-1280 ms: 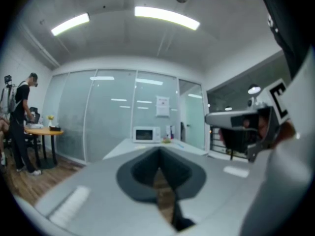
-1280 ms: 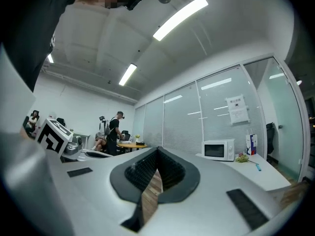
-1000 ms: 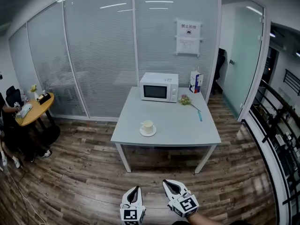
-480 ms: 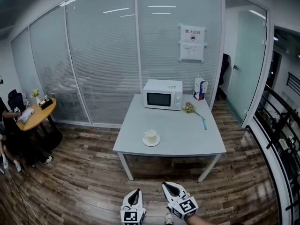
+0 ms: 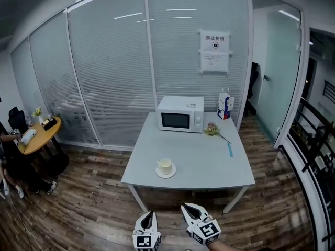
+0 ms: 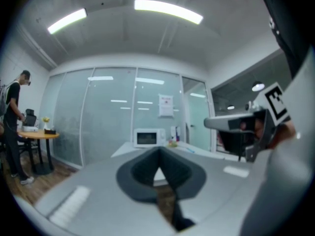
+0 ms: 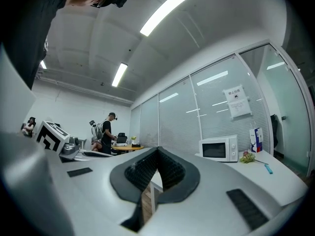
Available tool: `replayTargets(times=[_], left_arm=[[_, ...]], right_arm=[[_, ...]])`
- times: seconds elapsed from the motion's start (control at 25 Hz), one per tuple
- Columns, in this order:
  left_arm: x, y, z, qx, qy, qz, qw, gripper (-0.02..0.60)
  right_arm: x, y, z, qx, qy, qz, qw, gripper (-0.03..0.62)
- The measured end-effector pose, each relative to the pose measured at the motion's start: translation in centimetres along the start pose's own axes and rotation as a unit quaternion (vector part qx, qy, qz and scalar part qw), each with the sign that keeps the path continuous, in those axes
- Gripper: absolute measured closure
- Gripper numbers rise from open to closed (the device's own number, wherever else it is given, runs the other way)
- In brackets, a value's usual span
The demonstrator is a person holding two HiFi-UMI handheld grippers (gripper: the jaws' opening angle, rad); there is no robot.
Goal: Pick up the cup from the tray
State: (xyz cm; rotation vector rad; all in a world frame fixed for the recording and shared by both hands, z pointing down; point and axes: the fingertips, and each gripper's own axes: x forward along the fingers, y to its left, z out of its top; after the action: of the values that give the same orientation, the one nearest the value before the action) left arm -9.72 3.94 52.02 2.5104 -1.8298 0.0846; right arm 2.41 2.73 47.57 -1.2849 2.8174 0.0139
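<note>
A cream cup stands on a small white saucer near the front left of the grey table. Both grippers hang low at the bottom of the head view, over the wooden floor and well short of the table. My left gripper is shut with nothing between its pads, and in its own view the left gripper points toward the table. My right gripper is shut and empty too; the right gripper shows its tips meeting. The cup is hidden in both gripper views.
A white microwave stands at the table's far edge, with a carton, a small bunch of flowers and a blue pen to its right. Glass walls stand behind. A round wooden table with a person beside it is at left.
The table and cup have slid lower and grown slightly larger in the head view. Both grippers stay shut at the bottom edge.
</note>
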Motion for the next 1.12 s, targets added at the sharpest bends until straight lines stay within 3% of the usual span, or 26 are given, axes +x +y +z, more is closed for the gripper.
replayTargets(times=[0.28,0.68,1.12], left_arm=[[4.6,-0.5,-0.4,-0.002,0.006,0.012,0.9999,0.578],[7.7,-0.5,-0.6,-0.004,0.018,0.029,0.9994,0.578],[14.6,4.4,-0.4,0.007,0.018,0.009,0.9998,0.578]], right_arm=[[1.7,-4.2,-0.8,0.004,0.004,0.013,1.000,0.605],[4.1,-6.2,-0.9,-0.006,0.005,0.045,0.999,0.605],[11.9,-8.8,-1.3,-0.006,-0.001,0.030,1.000,0.604]])
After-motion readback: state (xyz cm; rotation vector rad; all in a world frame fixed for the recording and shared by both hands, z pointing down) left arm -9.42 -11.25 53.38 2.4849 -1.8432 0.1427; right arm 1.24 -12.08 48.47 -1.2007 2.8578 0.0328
